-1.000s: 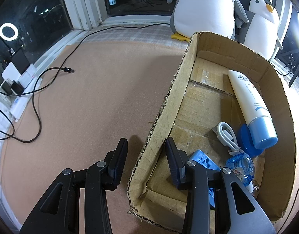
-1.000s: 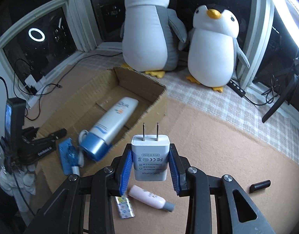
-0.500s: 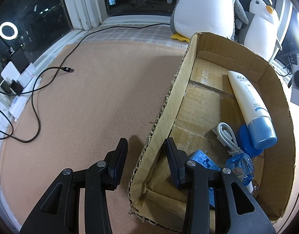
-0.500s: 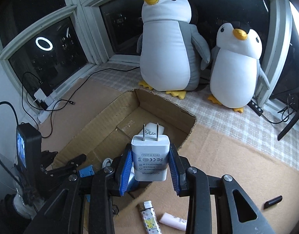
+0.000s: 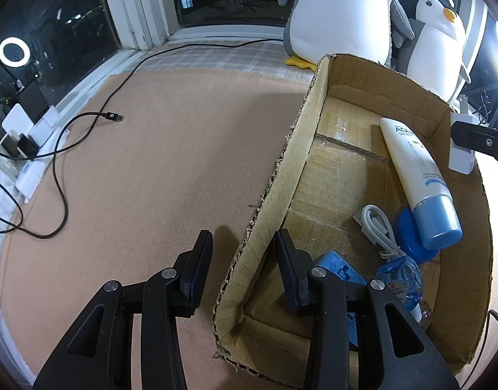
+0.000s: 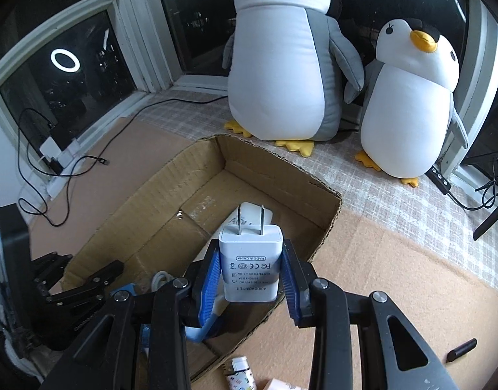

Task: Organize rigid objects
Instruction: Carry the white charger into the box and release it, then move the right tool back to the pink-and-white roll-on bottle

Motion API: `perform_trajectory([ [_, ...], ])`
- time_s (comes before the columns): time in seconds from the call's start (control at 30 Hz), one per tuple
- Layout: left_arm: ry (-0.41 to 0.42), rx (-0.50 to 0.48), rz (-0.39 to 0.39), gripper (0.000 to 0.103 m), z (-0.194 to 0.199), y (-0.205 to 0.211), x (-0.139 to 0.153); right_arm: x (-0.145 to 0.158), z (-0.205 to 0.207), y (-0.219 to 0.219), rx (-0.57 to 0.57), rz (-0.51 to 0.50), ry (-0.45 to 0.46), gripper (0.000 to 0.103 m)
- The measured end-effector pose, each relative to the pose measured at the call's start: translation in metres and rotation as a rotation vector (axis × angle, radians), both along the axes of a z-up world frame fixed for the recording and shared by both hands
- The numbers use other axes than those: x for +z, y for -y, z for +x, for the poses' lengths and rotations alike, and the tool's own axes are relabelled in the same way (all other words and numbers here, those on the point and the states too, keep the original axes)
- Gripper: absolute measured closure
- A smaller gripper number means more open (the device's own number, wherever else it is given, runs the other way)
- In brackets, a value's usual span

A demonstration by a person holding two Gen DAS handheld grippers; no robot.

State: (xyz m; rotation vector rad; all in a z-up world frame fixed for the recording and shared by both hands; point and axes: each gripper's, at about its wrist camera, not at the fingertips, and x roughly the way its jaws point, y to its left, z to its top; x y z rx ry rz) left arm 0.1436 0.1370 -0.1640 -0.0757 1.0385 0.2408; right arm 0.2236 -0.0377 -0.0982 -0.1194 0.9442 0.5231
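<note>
1. The right gripper (image 6: 251,271) has its jaws pinching a white charger (image 6: 250,265) by its two flat sides, prongs pointing away from the camera; the blue pads press on the plastic.
2. The left gripper (image 5: 244,265) straddles the near-left wall of the cardboard box (image 5: 281,175), one finger outside and one inside. The jaws stand as close as they get in this recording, yet the left wrist view shows a gap on both sides of the wall, so I cannot tell whether the pads truly grip the cardboard.
3. The charger hangs above the box's right wall, just over the white tube (image 5: 414,175) that lies inside the box.
4. Compared with a second ago, the charger has travelled from over the bare mat beside the box to above the box's edge; in the left wrist view it now shows at the box's far right rim, where before it did not. The left gripper has not shifted.
5. Inside the box, near the tube's blue cap, lie a white cable (image 5: 377,227), a blue lid (image 5: 411,240), a blue block (image 5: 338,268) and a small clear bottle (image 5: 403,279).
6. Hidden or cut off: the right gripper covers most of the tube in its own view; a lighter (image 6: 241,375) beside the box is cropped by the frame's lower edge.
</note>
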Motion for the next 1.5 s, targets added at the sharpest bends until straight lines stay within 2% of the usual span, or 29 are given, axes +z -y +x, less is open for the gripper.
perform_trajectory([
  [0.13,-0.001,0.001,0.003,0.065,0.001,0.001,0.000,-0.003,0.007,0.001,-0.005,-0.002,-0.012,0.071],
  [0.27,0.000,0.001,0.003,0.065,0.001,0.001,0.000,0.001,0.007,0.004,-0.012,0.010,0.005,0.053],
  [0.7,0.001,0.002,0.005,0.065,0.000,0.002,0.000,0.017,-0.005,0.017,-0.012,0.011,0.023,0.051],
  [1.1,0.001,-0.004,0.015,0.065,-0.001,0.004,0.001,0.075,-0.049,0.061,-0.066,0.036,0.074,0.047],
  [1.3,-0.002,-0.014,0.021,0.065,0.000,0.004,0.002,0.112,-0.082,0.090,-0.123,0.033,0.115,0.044],
  [1.5,0.000,-0.036,0.035,0.065,-0.001,0.007,0.003,0.135,-0.116,0.111,-0.166,0.041,0.133,0.042],
])
